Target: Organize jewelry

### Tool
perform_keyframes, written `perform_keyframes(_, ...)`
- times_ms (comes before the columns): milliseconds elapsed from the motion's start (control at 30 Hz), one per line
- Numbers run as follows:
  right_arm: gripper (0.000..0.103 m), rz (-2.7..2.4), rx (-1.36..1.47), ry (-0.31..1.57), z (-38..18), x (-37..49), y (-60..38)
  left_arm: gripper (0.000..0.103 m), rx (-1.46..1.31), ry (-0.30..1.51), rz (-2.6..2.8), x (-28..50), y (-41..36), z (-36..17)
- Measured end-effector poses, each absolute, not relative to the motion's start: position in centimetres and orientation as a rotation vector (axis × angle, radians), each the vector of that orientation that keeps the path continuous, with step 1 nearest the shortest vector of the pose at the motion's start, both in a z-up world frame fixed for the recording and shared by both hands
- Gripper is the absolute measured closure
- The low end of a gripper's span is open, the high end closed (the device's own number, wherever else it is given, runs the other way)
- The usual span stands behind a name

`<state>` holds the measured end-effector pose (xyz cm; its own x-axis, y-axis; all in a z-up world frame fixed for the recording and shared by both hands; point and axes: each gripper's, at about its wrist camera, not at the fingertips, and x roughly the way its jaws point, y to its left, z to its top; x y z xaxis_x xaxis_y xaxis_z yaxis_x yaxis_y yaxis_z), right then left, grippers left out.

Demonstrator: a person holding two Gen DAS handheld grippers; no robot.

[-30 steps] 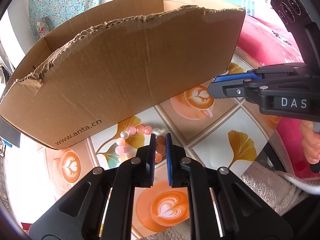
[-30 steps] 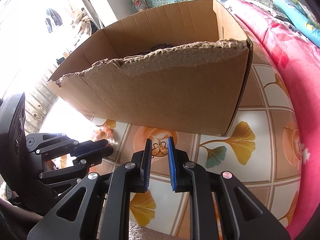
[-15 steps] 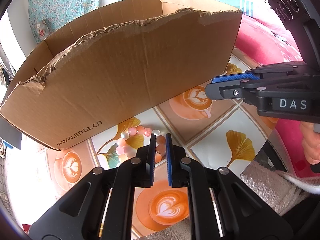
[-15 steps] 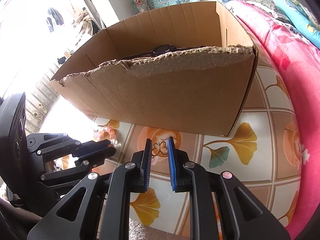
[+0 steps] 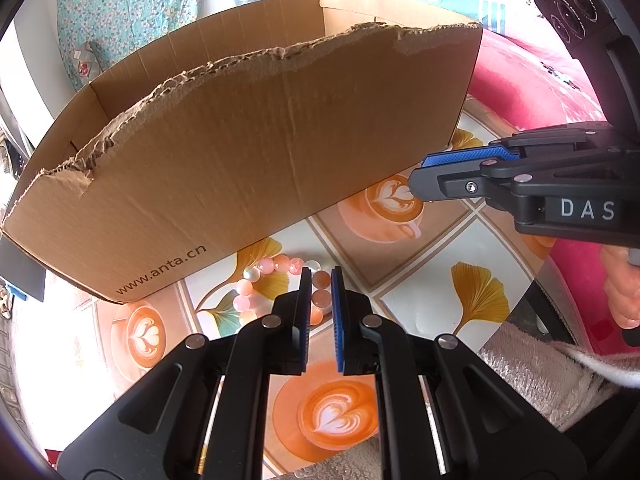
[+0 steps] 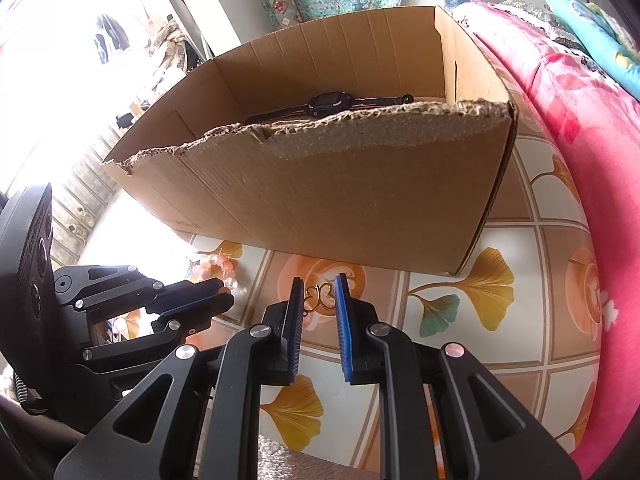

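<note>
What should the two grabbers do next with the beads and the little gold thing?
Probably lift both up and over the torn front wall of the box. The left gripper has its jaws closed on the pink bead bracelet, and the right gripper on a small gold wire piece, both down by the table. A watch already lies inside the box.

Both wrist views close, angled down; share cardboard box point(image 5: 248, 152), probably tabletop.

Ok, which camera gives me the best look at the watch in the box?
The right wrist view: the black watch lies inside the cardboard box, visible over its torn front wall. In the left wrist view that wall hides the box's floor, so no watch shows.
</note>
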<state>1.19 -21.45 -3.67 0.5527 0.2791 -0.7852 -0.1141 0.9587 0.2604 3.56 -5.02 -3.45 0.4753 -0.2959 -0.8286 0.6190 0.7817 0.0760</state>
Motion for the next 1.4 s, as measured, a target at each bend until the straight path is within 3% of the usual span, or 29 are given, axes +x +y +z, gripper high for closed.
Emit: perform_keyframes(1400,0.087,0.268,0.174,0.956,-3.39,1.86,-21.54,0.094,0.376,0.898,-0.576,3.45,-5.3,-2.69)
